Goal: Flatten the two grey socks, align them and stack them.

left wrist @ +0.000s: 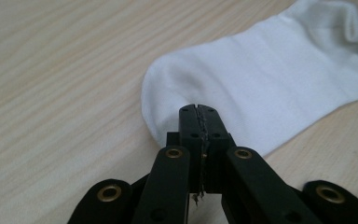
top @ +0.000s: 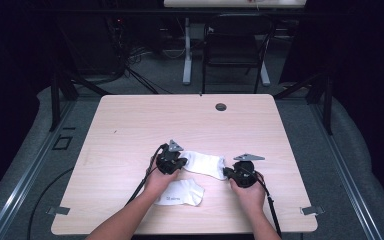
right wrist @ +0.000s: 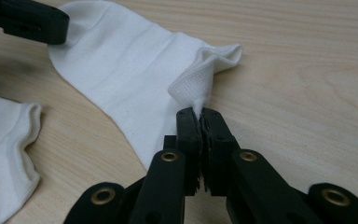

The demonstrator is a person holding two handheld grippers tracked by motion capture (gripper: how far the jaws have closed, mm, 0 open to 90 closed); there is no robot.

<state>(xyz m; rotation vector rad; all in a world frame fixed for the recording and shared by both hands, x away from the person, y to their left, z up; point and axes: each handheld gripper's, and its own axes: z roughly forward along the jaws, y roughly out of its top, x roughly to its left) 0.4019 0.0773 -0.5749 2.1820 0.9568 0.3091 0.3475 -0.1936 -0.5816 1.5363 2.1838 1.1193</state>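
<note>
Light wooden table [top: 130, 130], seen from the high view. White sock [top: 206, 163] laid flat near the table's front middle, stretched between the two grippers. Second white sock [top: 181, 193] just in front of it, nearer the person, beside the left hand [top: 159, 180]; grey print on it, too small to read.

Left gripper [top: 179, 163] at the sock's left end. In the left gripper view: left gripper [left wrist: 200, 122] with jaws pressed fully together, tips low over the rounded toe end of the sock [left wrist: 270, 88]. Cannot tell whether any fabric is caught between the pads, since the jaw tips cover the spot.

Right gripper [top: 228, 173] at the sock's right end, held by the right hand [top: 250, 190]. In the right gripper view: right gripper [right wrist: 200, 122] closed on a pinch of the ribbed cuff, cuff edge [right wrist: 193, 88] lifted off the table into a small peak, rest of the sock [right wrist: 121, 70] lying flat. Other gripper visible at top left of that view, at the far end of the sock. Second sock [right wrist: 4, 154] at the left edge, apart from the first.
</note>
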